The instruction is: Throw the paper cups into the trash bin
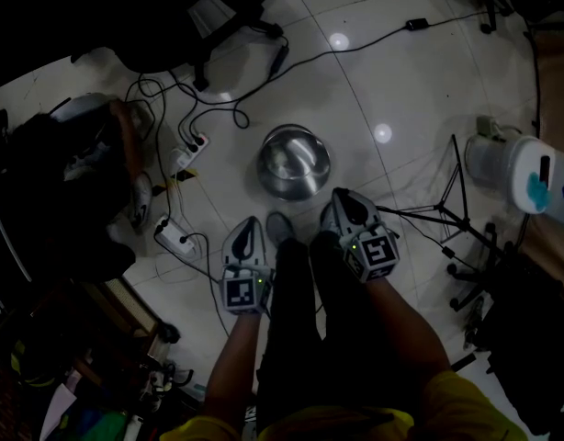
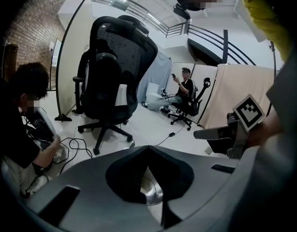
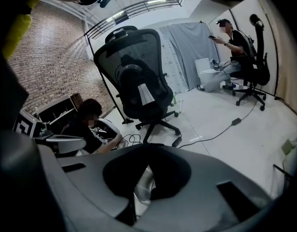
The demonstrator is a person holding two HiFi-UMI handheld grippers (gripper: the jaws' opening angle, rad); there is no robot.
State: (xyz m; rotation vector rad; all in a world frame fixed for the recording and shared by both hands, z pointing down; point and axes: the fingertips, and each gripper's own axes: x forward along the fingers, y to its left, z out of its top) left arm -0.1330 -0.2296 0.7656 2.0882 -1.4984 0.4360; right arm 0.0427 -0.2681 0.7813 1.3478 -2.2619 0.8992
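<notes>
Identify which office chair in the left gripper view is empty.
The black mesh chair nearest the camera is empty; the far chair has a person sitting in it.

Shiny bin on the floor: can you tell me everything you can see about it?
The bin is round and looks like shiny silver metal, with bright glints inside. It stands upright on the pale tiled floor, open at the top, with no lid. From above, no cup shows in it. It sits just ahead of the left gripper and the right gripper, apart from both. Only the floor touches it.
</notes>
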